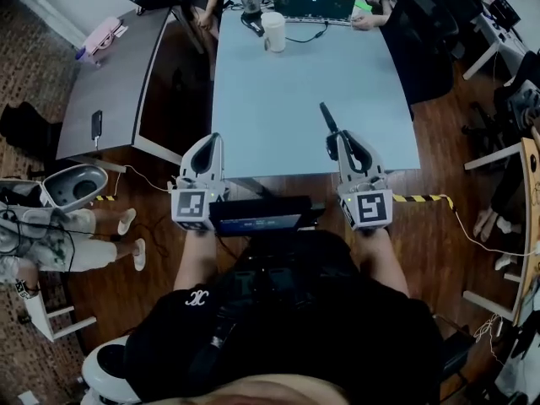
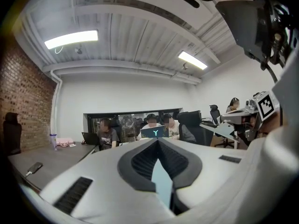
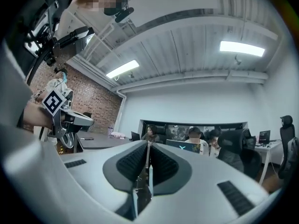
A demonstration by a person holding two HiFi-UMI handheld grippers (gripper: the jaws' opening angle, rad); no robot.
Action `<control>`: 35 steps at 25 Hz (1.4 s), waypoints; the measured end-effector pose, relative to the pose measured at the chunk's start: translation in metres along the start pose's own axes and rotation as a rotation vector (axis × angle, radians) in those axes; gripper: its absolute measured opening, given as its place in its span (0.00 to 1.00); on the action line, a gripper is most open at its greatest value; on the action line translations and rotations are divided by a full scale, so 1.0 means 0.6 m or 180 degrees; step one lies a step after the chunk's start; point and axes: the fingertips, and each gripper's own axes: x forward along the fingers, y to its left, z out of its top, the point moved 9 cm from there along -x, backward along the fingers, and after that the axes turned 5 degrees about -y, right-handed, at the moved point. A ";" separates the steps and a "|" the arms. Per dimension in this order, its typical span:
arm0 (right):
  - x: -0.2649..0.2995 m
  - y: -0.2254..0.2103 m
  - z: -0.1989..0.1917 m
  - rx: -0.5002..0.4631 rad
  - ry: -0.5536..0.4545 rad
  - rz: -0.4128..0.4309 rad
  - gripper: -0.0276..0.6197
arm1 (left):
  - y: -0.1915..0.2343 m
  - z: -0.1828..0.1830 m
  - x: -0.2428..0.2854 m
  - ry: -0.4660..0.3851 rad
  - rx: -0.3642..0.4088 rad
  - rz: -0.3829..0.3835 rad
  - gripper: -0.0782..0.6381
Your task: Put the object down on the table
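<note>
Slim black stick-like obj (image 1: 326,118), pinched in R gripper (image 1: 339,142), angled over table (image 1: 278,108) near edge.

Laptop (image 1: 313,1), lid up, at far edge of lt-blue table (image 1: 278,116); white cup (image 1: 273,31) just left of it, black cable (image 1: 305,35) beside cup. 3 ppl (image 2: 150,123) seated at that far end. Grey table (image 1: 110,83) to the left: dark phone-like item (image 1: 96,125) nr its near edge, pink item (image 1: 101,34) nr its far-left corner. Black-yellow tape (image 1: 422,198) on wood floor (image 1: 439,243).
</note>
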 end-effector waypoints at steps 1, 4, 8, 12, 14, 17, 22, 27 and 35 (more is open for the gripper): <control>0.010 0.000 -0.010 -0.0002 0.0051 0.0017 0.05 | 0.002 -0.006 0.006 0.0034 -0.0020 -0.0008 0.12; 0.034 0.007 -0.050 0.0031 0.0310 0.0082 0.05 | 0.008 -0.025 0.017 0.0145 -0.0142 -0.0032 0.12; 0.044 0.036 -0.113 0.0118 0.0859 0.0222 0.05 | 0.012 -0.064 0.020 0.0294 -0.0264 -0.0051 0.12; 0.067 0.053 -0.180 0.0092 0.1060 0.0217 0.05 | 0.025 -0.096 0.039 0.0352 -0.0296 -0.0098 0.12; 0.067 0.059 -0.212 0.0079 0.1197 0.0187 0.05 | 0.027 -0.109 0.041 0.0406 -0.0300 -0.0120 0.12; 0.068 0.053 -0.262 0.0007 0.1335 0.0121 0.05 | 0.029 -0.122 0.052 0.0444 -0.0321 -0.0120 0.12; 0.068 0.059 -0.348 0.0148 0.1707 0.0093 0.05 | 0.028 -0.144 0.066 0.0455 -0.0365 -0.0132 0.12; 0.070 0.082 -0.409 0.0027 0.2054 0.0180 0.05 | 0.027 -0.151 0.075 0.0513 -0.0361 -0.0155 0.12; 0.074 0.080 -0.429 0.0306 0.1976 0.0361 0.24 | 0.035 -0.133 0.086 0.0423 -0.0313 -0.0133 0.12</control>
